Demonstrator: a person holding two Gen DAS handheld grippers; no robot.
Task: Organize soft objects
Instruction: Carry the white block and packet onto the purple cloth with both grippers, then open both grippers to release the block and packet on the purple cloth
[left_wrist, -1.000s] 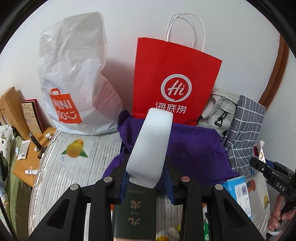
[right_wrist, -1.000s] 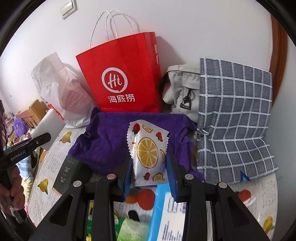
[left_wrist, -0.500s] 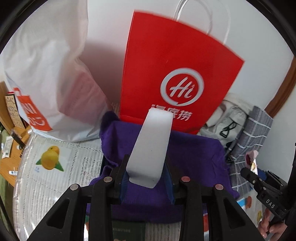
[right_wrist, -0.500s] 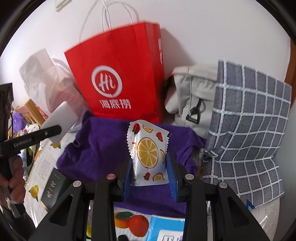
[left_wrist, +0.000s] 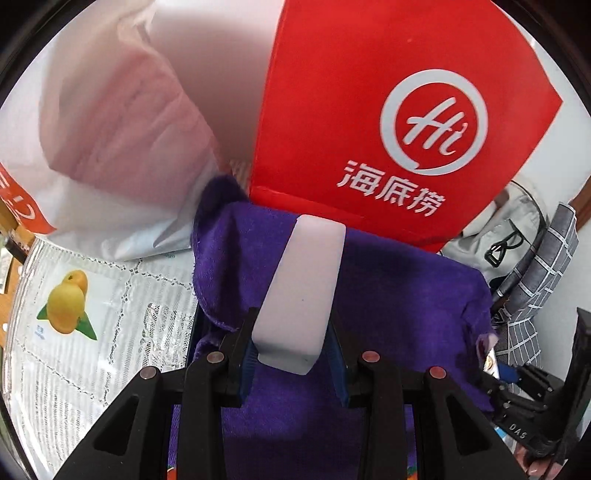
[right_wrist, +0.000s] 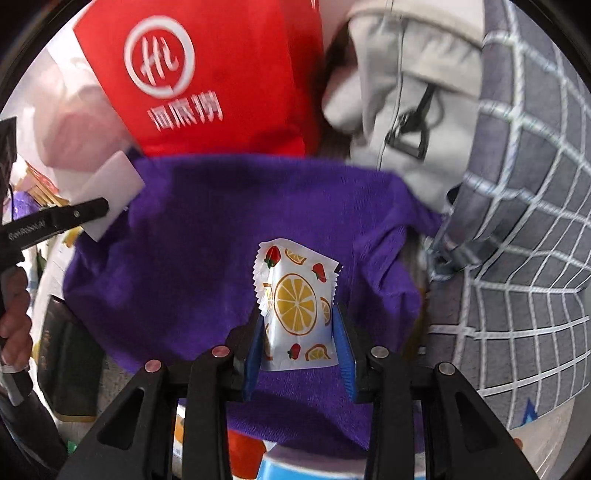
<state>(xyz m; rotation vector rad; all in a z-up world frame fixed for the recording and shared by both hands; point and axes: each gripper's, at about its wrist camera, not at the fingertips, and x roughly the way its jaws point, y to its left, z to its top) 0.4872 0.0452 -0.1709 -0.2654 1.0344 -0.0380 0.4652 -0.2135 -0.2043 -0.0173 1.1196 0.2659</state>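
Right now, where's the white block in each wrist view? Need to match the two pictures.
Left wrist: the white block sits centre frame, clamped in the left tool, slanting up over the purple towel.
Right wrist: the same block is at the left edge, pinched by the left tool's tip, beside the towel's left side.
Shared landmark: the red paper bag standing behind the towel.

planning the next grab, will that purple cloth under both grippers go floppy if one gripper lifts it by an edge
Probably floppy: the purple cloth lies in soft folds and its edge curls. It looks plush, so likely grippy, not slippery. Lifted by one edge, it would probably drape and drag.
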